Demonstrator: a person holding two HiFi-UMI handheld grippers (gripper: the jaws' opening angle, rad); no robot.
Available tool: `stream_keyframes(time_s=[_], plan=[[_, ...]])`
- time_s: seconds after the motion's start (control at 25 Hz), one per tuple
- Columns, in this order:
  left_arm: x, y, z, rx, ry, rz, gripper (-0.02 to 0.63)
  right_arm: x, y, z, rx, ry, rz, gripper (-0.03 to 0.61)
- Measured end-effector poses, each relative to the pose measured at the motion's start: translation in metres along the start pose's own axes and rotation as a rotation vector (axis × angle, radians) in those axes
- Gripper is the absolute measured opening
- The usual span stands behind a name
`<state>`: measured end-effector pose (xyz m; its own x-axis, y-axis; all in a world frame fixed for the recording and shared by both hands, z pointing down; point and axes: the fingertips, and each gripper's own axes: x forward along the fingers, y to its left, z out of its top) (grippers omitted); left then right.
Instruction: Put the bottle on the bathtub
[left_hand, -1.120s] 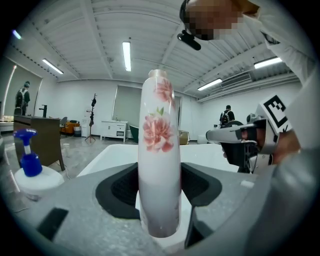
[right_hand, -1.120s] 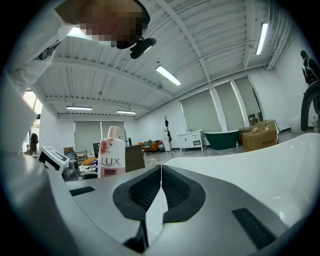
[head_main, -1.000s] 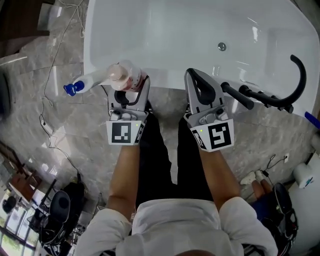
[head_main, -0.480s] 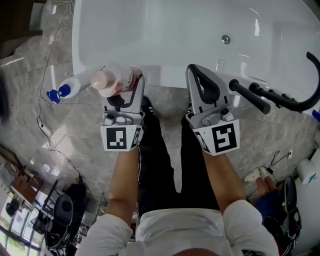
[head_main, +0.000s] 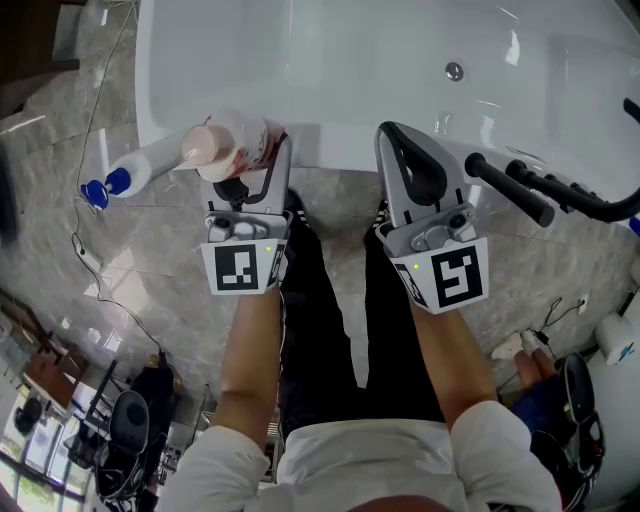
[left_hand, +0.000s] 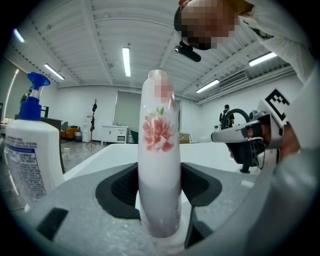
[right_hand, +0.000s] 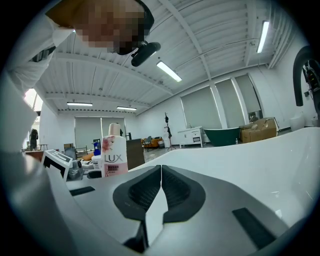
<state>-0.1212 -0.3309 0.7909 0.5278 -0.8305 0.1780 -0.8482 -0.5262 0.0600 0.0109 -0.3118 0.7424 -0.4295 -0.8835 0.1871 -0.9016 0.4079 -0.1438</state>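
A white bottle with a pink flower print and a pale pink cap (head_main: 230, 143) stands upright between the jaws of my left gripper (head_main: 258, 160), which is shut on its lower body. It hangs at the near rim of the white bathtub (head_main: 340, 140). In the left gripper view the bottle (left_hand: 159, 165) fills the middle, with the tub's rim behind it. My right gripper (head_main: 408, 150) is beside it to the right, shut and holding nothing. In the right gripper view the jaws (right_hand: 161, 172) meet, and the held bottle (right_hand: 114, 155) shows at the left.
A white spray bottle with a blue trigger (head_main: 128, 170) is at the tub's left corner; it also appears as the spray bottle (left_hand: 29, 150). A black tap fitting (head_main: 545, 198) juts over the tub's right rim. The drain (head_main: 454, 71) lies inside. Cables trail over the marble floor (head_main: 90, 250).
The left gripper keeps its hold on the bottle and has drifted slightly along the tub's near rim. The right gripper stays shut beside it.
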Motion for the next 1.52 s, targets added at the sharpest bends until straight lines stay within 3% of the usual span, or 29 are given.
stream_keyframes(time_s=[1.04, 1.4, 1.52], plan=[[0.000, -0.008, -0.028, 0.019, 0.016, 0.029, 0.242, -0.001, 0.002, -0.009, 0.019, 0.025, 0.030, 0.015], [-0.030, -0.013, -0.041, -0.014, 0.108, 0.018, 0.252, -0.002, 0.008, 0.003, 0.016, 0.031, 0.052, 0.015], [-0.050, -0.014, -0.042, -0.059, 0.123, 0.029, 0.252, -0.004, 0.012, 0.009, 0.006, 0.038, 0.072, 0.015]])
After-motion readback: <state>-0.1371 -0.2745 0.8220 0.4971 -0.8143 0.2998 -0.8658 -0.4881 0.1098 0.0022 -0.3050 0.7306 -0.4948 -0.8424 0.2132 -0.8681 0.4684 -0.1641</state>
